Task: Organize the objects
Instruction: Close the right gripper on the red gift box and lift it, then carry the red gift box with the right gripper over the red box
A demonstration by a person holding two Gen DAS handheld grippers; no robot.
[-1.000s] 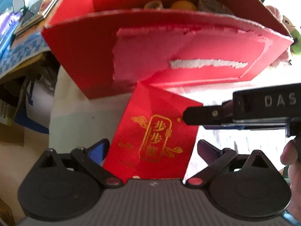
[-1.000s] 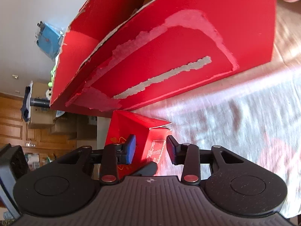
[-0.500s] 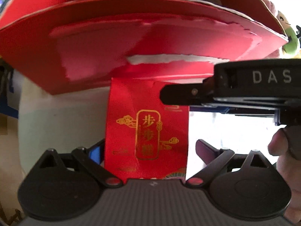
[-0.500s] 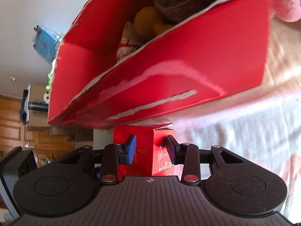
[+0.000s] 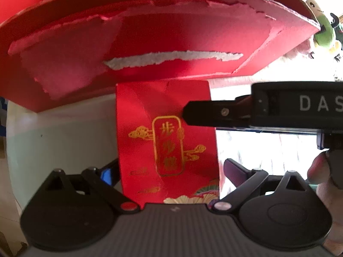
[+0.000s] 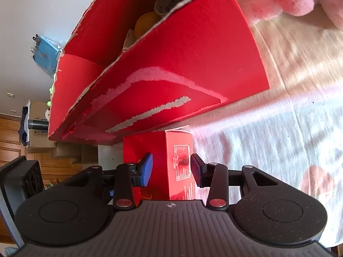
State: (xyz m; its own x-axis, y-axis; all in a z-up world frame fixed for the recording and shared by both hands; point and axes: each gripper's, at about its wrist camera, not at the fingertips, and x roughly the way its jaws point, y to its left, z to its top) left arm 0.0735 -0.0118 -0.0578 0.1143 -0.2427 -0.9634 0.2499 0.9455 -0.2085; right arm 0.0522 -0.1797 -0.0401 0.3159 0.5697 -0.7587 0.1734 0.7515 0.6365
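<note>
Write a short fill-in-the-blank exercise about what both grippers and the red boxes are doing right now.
1. Both grippers flank the small red carton, whose front bears ____ coloured lettering.
2. The big red box holds a round ____ coloured fruit.
3. The right gripper has a blue pad on its ____ finger.

Missing words: gold; orange; left

Left gripper (image 5: 169,172): matte black body, ribbed grey top plate, two round black hubs with angular link arms, a red pivot cap on one side and a silver one on the other. One finger pad is blue, the other dark.

Right gripper (image 6: 171,169): same build, both pivot caps red, silver screws on the links. From the side, its housing carries white letters "DAS".
</note>
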